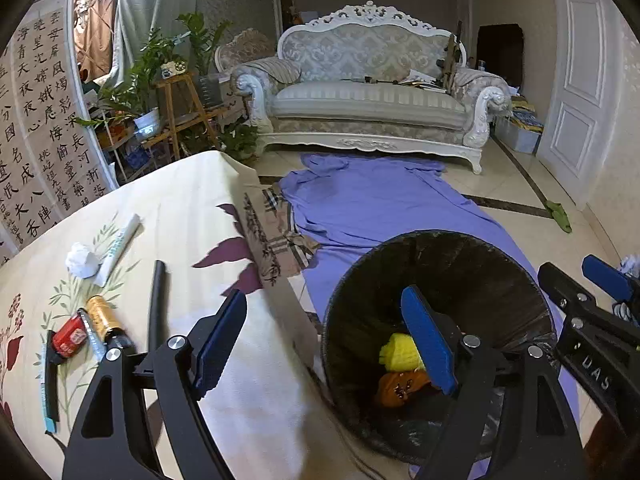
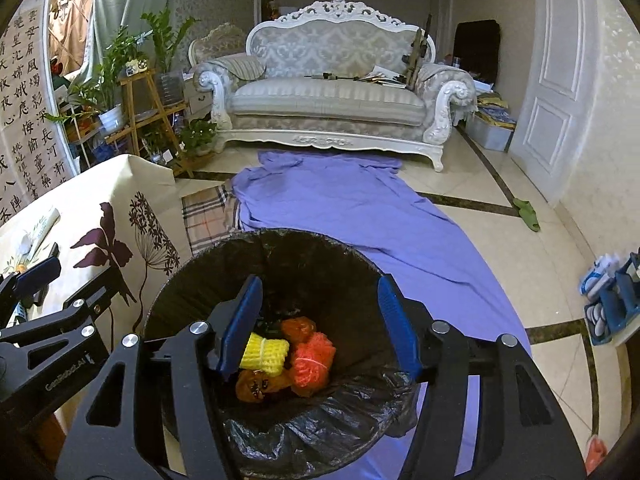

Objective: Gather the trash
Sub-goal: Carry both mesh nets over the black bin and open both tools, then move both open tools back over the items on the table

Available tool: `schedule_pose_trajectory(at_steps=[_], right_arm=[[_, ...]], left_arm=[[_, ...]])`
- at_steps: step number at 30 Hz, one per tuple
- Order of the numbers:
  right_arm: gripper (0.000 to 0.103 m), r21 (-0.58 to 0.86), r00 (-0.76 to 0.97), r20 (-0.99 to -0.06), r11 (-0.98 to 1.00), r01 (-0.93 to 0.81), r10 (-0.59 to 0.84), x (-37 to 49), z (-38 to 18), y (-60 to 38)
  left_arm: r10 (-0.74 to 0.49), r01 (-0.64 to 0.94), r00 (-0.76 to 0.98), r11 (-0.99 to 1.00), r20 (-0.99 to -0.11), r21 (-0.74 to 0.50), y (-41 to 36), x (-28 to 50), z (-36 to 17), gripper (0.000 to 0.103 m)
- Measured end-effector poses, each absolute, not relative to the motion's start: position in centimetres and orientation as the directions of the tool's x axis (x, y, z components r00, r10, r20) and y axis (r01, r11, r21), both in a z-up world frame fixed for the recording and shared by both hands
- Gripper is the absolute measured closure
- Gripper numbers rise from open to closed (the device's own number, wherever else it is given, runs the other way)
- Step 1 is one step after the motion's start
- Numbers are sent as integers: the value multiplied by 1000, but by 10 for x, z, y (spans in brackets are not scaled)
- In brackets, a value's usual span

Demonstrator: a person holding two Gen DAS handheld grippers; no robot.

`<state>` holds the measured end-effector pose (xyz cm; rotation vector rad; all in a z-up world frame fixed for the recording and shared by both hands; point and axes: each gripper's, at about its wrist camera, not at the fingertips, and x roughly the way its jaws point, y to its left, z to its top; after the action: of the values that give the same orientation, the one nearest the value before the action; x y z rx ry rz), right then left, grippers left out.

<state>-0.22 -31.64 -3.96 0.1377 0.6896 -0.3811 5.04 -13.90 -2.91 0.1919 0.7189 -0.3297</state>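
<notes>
A black-lined trash bin [image 1: 440, 256] [image 2: 272, 248] stands on the floor beside the table. Inside lie a yellow foam net [image 2: 266, 354], an orange-red net [image 2: 312, 362] and orange wrappers [image 2: 256, 386]. My right gripper [image 2: 320, 328] is open and empty above the bin mouth. My left gripper [image 1: 324, 344] is open and empty, straddling the table edge and the bin. On the table lie a crumpled white paper ball [image 1: 82, 260], a white tube [image 1: 120, 248], a gold battery [image 1: 105, 318], a red pack [image 1: 70, 338] and a black stick [image 1: 157, 304].
The table [image 1: 192, 200] has a floral cream cloth. A purple sheet [image 1: 380, 200] covers the floor toward a white sofa [image 1: 368, 80]. Plants on a wooden stand [image 1: 180, 112] are at left. A green slipper [image 1: 560, 216] lies near the white door [image 1: 580, 80].
</notes>
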Motion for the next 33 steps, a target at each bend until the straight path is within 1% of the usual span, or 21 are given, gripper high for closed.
schedule_pose_trajectory(at_steps=[8,15,21,33], right_arm=[[44,1,729,-634,942,335,-258,-1,-32,-294],[44,4,758,-623,968,252,-194,4,-22,-257],[45,1,774,-622,988,155,-121,11,-17,-217],[45,-11,766,-642,1000,-11,1,27,-18,-146]], left_arm=[[-190,298,719,953,-668,50,-100,45,-19,26],[-134,215,751,975,-646,48,-55,38,-4,26],[-60,117,758,992,-649,45,-5,37,-2,26],[133,-140,693,989,-708,50,111,31,-29,26]])
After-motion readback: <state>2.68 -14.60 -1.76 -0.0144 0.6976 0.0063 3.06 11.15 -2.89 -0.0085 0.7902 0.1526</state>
